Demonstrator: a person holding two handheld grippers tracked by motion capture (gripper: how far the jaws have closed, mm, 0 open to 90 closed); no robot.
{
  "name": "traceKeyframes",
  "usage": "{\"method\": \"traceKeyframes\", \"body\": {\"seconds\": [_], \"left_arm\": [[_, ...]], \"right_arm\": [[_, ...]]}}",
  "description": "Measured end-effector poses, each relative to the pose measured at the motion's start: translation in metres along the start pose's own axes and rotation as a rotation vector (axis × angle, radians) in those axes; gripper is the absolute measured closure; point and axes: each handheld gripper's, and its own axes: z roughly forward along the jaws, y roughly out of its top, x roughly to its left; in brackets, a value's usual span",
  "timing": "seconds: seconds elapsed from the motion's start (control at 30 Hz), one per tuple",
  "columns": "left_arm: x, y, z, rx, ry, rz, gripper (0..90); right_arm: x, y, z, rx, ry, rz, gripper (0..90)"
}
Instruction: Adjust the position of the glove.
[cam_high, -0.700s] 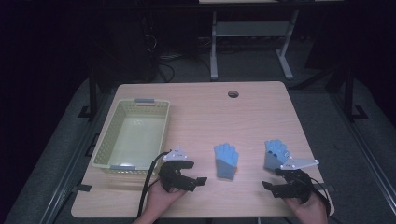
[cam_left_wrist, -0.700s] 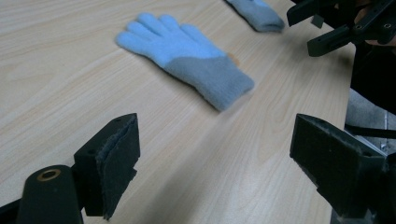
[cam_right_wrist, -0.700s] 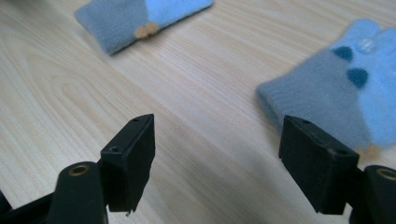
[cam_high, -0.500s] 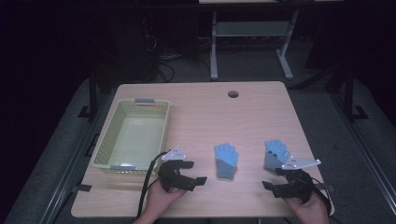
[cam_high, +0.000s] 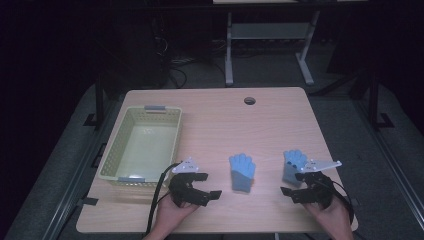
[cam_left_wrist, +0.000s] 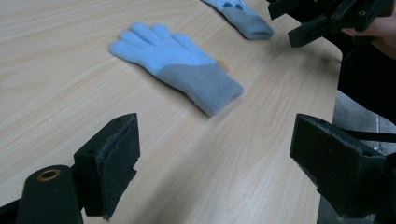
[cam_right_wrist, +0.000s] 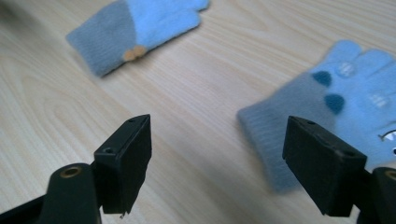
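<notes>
The left claw (cam_high: 204, 188) hovers low near the front edge of the surface (cam_high: 215, 115), left of its middle, jaws spread wide with nothing between them; in the left gripper view bare wood lies between the two black pads. The right claw (cam_high: 292, 186) sits near the front right corner, also wide open and holding nothing, with its jaws just short of the grey cuff of the right glove (cam_high: 292, 167). That glove lies flat close to the right edge, fingers toward the far edge, and the right gripper view shows dark blue spots on its light blue part (cam_right_wrist: 355, 88). The middle glove (cam_high: 242, 171) lies flat between the two claws, a little ahead of them, apart from both, light blue with a grey cuff and a small orange mark by the cuff. A pale green basket (cam_high: 114, 155) stands along the left edge, beyond the left claw, with nothing visible inside.
</notes>
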Motion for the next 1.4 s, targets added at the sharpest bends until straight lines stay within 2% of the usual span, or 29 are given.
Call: {"method": "traceKeyframes", "body": {"seconds": [0.17,0.33,0.43,0.63,0.9,1.4], "left_arm": [[-0.001,0.001,-0.003,-0.017,0.0,-0.011,15.3],[-0.001,0.001,-0.002,-0.017,0.001,-0.012,15.3],[-0.001,0.001,-0.003,-0.017,-0.002,-0.001,15.3],[-0.001,0.001,-0.004,-0.032,0.004,-0.01,15.3],[-0.001,0.001,-0.004,-0.035,0.002,-0.012,15.3],[-0.001,0.001,-0.005,-0.044,-0.001,-0.014,15.3]], "right_arm": [[-0.007,0.01,-0.004,0.01,-0.012,0.015,23.2],[-0.014,0.022,-0.008,0.012,-0.034,0.005,23.5],[-0.02,0.034,-0.009,0.032,-0.043,-0.004,24.1],[-0.03,0.047,-0.006,0.068,-0.051,0.001,25.8],[-0.039,0.052,0.0,0.09,-0.055,0.019,29.1],[-0.057,0.052,0.014,0.167,-0.081,0.046,41.1]]}}
